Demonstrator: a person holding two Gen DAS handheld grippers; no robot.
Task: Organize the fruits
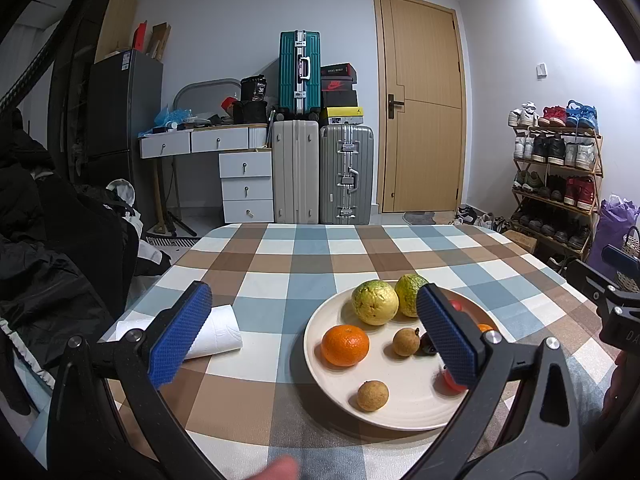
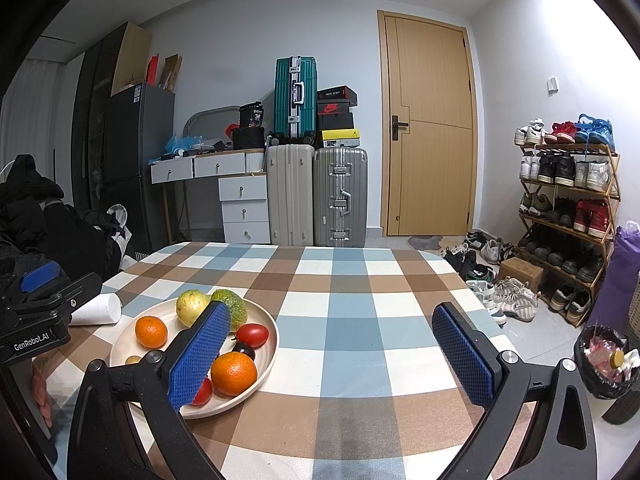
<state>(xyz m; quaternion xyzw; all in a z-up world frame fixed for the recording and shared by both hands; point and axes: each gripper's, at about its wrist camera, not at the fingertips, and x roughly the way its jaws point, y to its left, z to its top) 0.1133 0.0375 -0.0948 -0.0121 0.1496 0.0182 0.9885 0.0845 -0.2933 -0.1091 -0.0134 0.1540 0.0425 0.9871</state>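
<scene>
Both claws hung wide apart over the checked table (image 2: 352, 320), gripping nothing. The left gripper (image 1: 314, 334) hovered just short of the plate (image 1: 320, 364), its blue pads spread, the right pad covering part of the dish. The right gripper (image 2: 332, 354) was splayed the same way, with the plate (image 2: 264, 376) under its left finger and bare cloth between the two fingers.

By my reading, the sorting had barely begun, or else was nearly finished: every fruit in view already sat on that one plate, none lay loose on the cloth, and no second dish or bowl showed for them to go to.

On the plate, from the left claw's view: an orange (image 1: 345, 345) just ahead, between the fingers; two yellow-green fruits (image 1: 375, 302) touching each other at the far rim; a small brown longan (image 1: 405, 342) beside the right pad; another (image 1: 372, 395) nearer the camera. A dark round fruit (image 1: 427, 345), possibly a cherry or plum, peeked from behind that pad. Something red (image 1: 454, 380) showed below it.

The right claw's view added a second orange (image 2: 233, 373) just right of its left pad, a red tomato (image 2: 253, 335) beyond it, and another red one (image 2: 202, 393) half hidden under the pad.

A paper roll (image 1: 218, 332) lay on the cloth behind the left claw's left finger, apart from the plate.
</scene>
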